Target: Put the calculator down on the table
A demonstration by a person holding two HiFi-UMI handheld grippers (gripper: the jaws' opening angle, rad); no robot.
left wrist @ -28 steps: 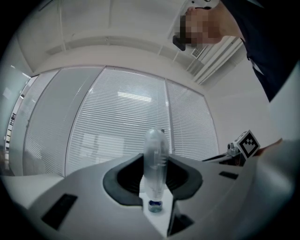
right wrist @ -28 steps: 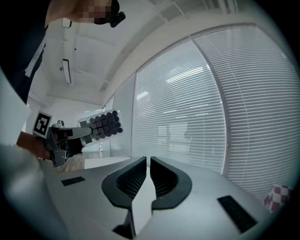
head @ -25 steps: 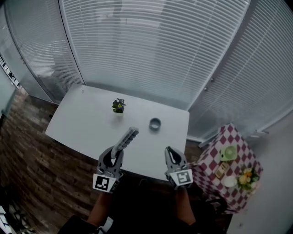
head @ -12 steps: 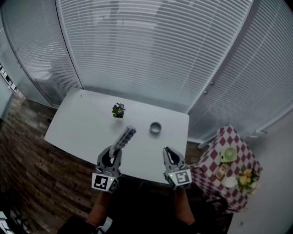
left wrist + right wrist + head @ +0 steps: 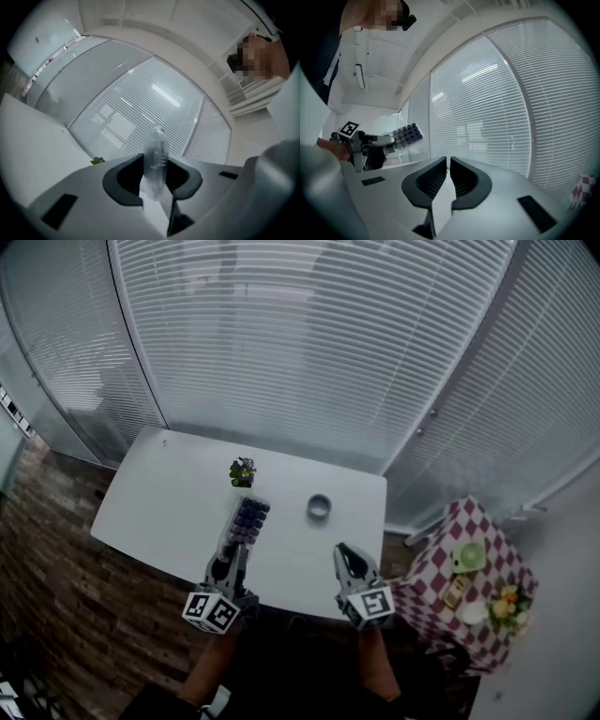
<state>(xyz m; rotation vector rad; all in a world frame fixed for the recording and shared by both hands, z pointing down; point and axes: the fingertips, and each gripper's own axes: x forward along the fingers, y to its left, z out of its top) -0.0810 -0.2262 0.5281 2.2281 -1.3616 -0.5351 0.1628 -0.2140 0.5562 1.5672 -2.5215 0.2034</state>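
The jaws of the left gripper [image 5: 154, 174] are closed on the calculator [image 5: 247, 519], which is seen edge-on between them in the left gripper view. In the head view the calculator is held by its near end, its dark keys turned upward, over the middle of the white desk [image 5: 159, 502]. In the right gripper view it appears raised clear of the desk's surface. The jaws of the right gripper [image 5: 448, 174] are drawn together to a thin slit, with nothing between them. This gripper is held at 3 o'clock of the left one, over the desk's near edge. A small potted plant [image 5: 242, 471] stands at 12 o'clock of the calculator, and a small grey ring [image 5: 319, 507] lies at 3 o'clock of it. A checkered table [image 5: 441, 601] stands at 4 o'clock of the desk.
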